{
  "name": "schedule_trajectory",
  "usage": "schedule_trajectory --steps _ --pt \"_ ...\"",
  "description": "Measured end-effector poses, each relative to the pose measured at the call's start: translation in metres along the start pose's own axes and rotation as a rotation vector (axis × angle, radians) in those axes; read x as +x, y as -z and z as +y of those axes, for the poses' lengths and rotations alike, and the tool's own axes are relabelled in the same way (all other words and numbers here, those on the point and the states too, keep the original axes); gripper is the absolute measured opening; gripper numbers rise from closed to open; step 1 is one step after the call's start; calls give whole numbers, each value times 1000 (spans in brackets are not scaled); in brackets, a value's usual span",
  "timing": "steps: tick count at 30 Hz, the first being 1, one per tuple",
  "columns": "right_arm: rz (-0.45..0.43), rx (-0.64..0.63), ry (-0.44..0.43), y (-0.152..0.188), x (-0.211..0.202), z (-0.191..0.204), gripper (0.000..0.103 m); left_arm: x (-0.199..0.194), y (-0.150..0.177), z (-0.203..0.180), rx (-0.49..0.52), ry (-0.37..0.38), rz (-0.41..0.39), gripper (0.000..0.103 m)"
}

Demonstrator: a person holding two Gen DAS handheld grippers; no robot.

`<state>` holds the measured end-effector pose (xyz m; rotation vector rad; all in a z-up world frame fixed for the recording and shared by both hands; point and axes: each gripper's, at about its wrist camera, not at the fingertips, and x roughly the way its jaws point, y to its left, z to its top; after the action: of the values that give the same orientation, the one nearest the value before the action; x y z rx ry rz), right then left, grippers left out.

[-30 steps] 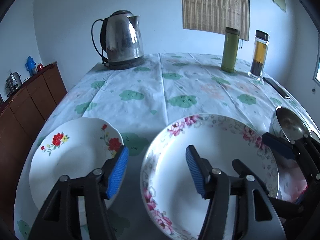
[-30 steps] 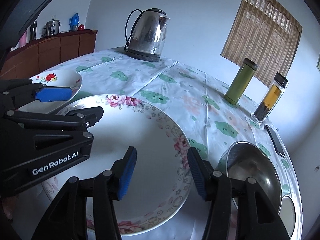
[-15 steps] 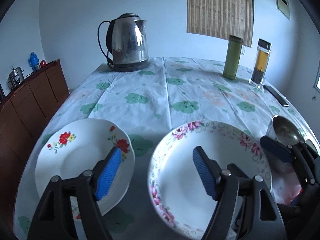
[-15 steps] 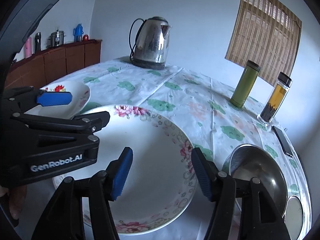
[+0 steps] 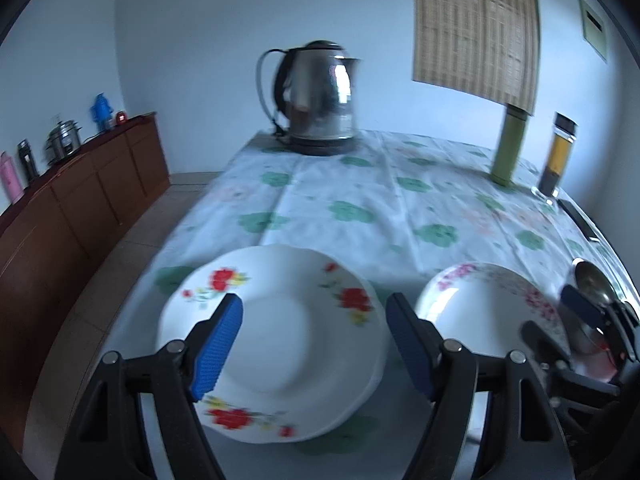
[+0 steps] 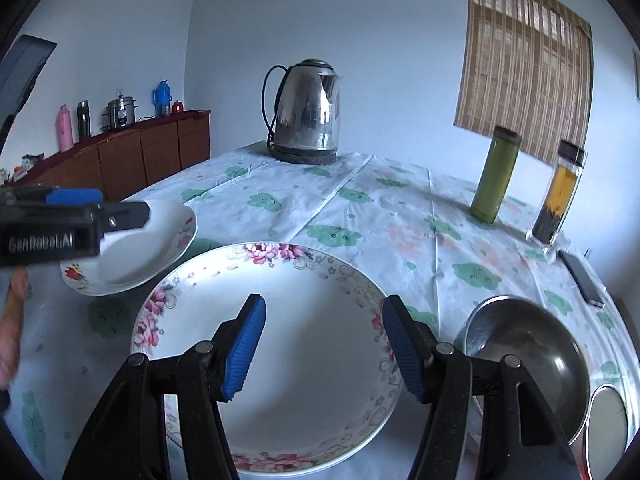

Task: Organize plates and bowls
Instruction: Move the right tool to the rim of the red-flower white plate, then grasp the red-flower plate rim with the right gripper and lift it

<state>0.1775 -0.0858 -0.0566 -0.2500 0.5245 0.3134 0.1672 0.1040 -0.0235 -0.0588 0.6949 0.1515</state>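
Note:
A white plate with red flowers (image 5: pixel 280 332) lies near the table's front left corner. My left gripper (image 5: pixel 314 344) hovers over it, open, with nothing pressed between its blue pads. To its right lies a larger, deeper plate with pink flowers (image 6: pixel 312 280). My right gripper (image 6: pixel 324 344) hangs above that plate, open and holding nothing. The right wrist view shows the left gripper (image 6: pixel 112 208) from the side over the red-flower plate (image 6: pixel 132 256). A steel bowl (image 6: pixel 520 344) sits just right of the pink-flower plate. The left wrist view is blurred.
A steel kettle (image 6: pixel 306 112) stands at the table's far side. A green bottle (image 6: pixel 494 176), a jar of tea (image 6: pixel 558 196) and a phone (image 6: pixel 582 278) are at the right. A small round dish (image 6: pixel 608 416) lies beside the bowl. A wooden sideboard (image 6: pixel 140 156) lines the left wall.
My left gripper has swung left and up, from the pink-flower plate over to the red-flower plate, and its jaws have widened. The right gripper's jaws opened slightly; it stays over the pink-flower plate.

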Motion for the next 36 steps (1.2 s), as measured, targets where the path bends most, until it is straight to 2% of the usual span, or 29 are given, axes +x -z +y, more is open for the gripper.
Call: schedule_trajectory --steps 6,10,15,20,24,28,36 --pt "-13 -71 40 -2 0 17 63 14 -5 53 -115 -93 4 76" --pt "-27 -95 -2 -7 -6 28 63 22 -5 71 -145 -151 2 76" --pt "-38 -112 -39 -10 -11 39 63 32 2 78 -183 -116 22 76" --pt "26 -59 -100 -13 -3 38 63 38 6 75 -170 -89 46 76" --pt "43 -13 -151 -24 0 43 62 37 7 76 -171 -81 47 76" --pt "50 -15 -168 -33 5 54 51 38 8 80 -188 -62 57 76" --pt "89 23 -236 -48 24 73 46 44 11 84 -194 -91 87 76"
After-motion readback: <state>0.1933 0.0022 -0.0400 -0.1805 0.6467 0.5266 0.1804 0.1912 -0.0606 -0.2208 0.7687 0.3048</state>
